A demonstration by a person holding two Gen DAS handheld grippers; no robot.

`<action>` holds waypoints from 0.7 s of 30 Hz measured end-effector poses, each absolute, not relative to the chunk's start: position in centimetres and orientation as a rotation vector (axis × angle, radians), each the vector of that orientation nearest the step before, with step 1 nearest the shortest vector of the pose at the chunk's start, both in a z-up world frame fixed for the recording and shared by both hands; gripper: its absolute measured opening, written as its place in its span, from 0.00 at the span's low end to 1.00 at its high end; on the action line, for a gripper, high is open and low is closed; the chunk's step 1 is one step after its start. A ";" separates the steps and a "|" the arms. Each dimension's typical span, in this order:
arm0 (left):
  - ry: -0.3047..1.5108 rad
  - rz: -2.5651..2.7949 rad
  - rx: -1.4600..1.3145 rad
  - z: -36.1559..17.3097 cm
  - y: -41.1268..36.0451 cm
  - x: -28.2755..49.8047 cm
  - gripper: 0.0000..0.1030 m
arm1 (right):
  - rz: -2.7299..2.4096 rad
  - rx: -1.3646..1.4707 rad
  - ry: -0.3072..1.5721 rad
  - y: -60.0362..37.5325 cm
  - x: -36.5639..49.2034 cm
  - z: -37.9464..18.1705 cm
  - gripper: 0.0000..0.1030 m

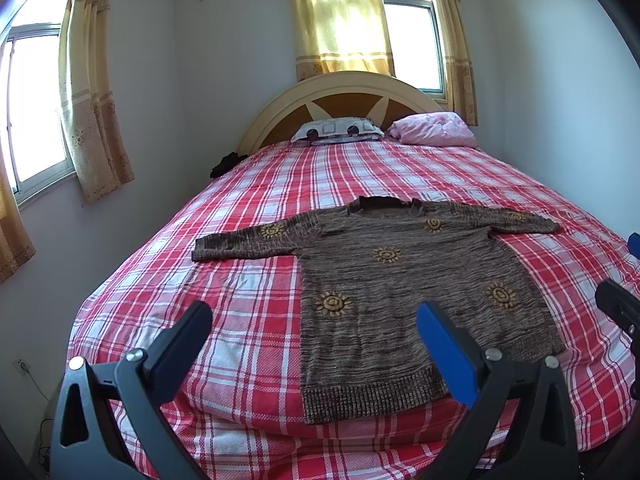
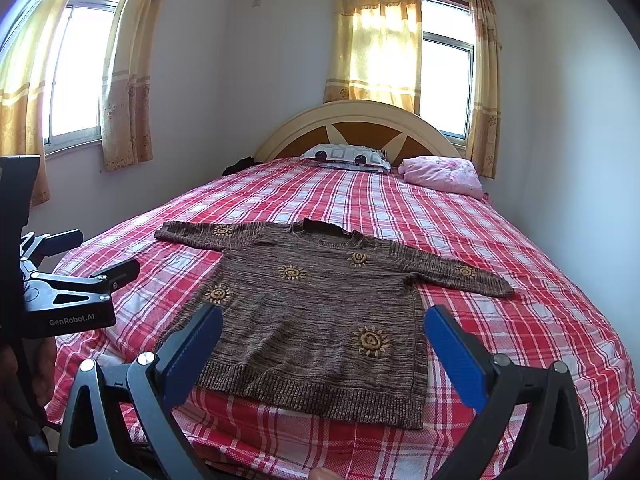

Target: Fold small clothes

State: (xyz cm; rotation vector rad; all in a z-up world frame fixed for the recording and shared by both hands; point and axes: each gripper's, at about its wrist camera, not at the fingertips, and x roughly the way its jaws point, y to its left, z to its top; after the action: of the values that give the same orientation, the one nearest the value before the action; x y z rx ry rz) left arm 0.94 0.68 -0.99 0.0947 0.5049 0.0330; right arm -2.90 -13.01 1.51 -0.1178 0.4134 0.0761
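Left wrist view: low at the foot of the bed (image 1: 256,208), facing up its length toward the headboard (image 1: 340,96). The left tongs (image 1: 314,318) frame the bottom edge, spread wide. The sweater (image 1: 384,280) lies close, right of centre.

Right wrist view: same foot end, same heading, set further right. The right tongs (image 2: 323,320) are also spread, with the sweater (image 2: 320,304) centred between them and near.

Shared: bed, sweater, headboard (image 2: 360,124), both pillows, curtained windows. Each view catches the other tongs at its edge: the left tongs (image 2: 96,256) at left, the right tongs (image 1: 628,276) at right.
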 end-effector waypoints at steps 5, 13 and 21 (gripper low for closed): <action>0.507 0.035 0.091 -0.9 0.9 1.0 1.00 | 0.076 -0.116 0.414 -13.0 -2.9 1.4 0.98; 0.510 0.036 0.088 -0.8 1.2 1.3 1.00 | 0.074 -0.115 0.421 -13.0 -2.7 1.1 0.98; 0.508 0.038 0.086 -0.9 1.3 1.3 1.00 | 0.075 -0.117 0.421 -12.9 -2.7 0.9 0.98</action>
State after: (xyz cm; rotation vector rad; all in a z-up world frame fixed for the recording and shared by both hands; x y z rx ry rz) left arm 1.33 1.26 -0.90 0.0859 0.5083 0.0381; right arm -2.72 -12.93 0.92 -0.1174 0.4206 0.0746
